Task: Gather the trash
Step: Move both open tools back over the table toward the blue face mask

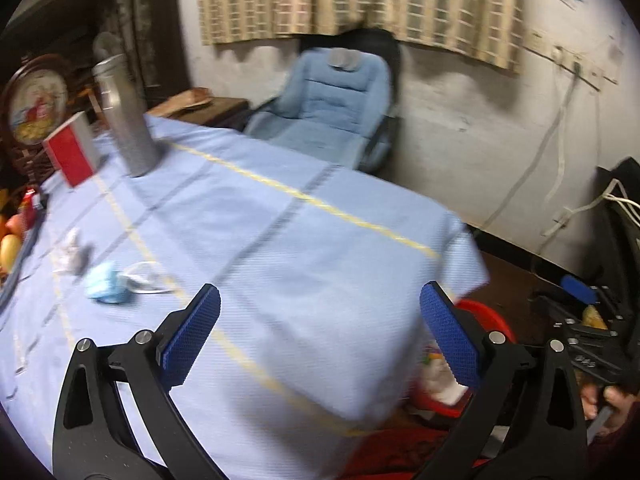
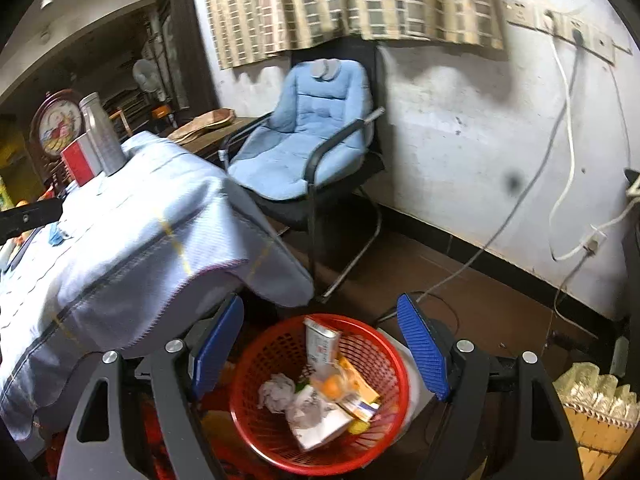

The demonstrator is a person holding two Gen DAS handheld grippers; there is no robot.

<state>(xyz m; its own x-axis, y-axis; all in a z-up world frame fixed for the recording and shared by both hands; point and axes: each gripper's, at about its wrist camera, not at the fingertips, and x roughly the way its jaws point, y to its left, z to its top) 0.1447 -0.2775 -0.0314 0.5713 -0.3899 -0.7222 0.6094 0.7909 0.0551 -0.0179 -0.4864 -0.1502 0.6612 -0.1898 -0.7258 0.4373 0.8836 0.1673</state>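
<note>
My left gripper (image 1: pixel 320 328) is open and empty above the blue tablecloth (image 1: pixel 280 240). A crumpled blue face mask (image 1: pixel 106 282) with white straps and a crumpled white tissue (image 1: pixel 70 254) lie on the cloth, left of the gripper. My right gripper (image 2: pixel 322 344) is open and empty just above the red mesh trash basket (image 2: pixel 276 432) on the floor. The basket holds a crumpled tissue (image 2: pixel 274 392), a tube box (image 2: pixel 322 346), cartons and wrappers. The basket's red rim also shows in the left wrist view (image 1: pixel 490 316), beyond the table corner.
A steel flask (image 1: pixel 126 120) and a red box (image 1: pixel 72 152) stand at the table's far left. Fruit (image 1: pixel 10 248) lies at the left edge. A blue cushioned chair (image 2: pixel 304 140) stands by the wall. Cables (image 2: pixel 568 160) hang on the right wall.
</note>
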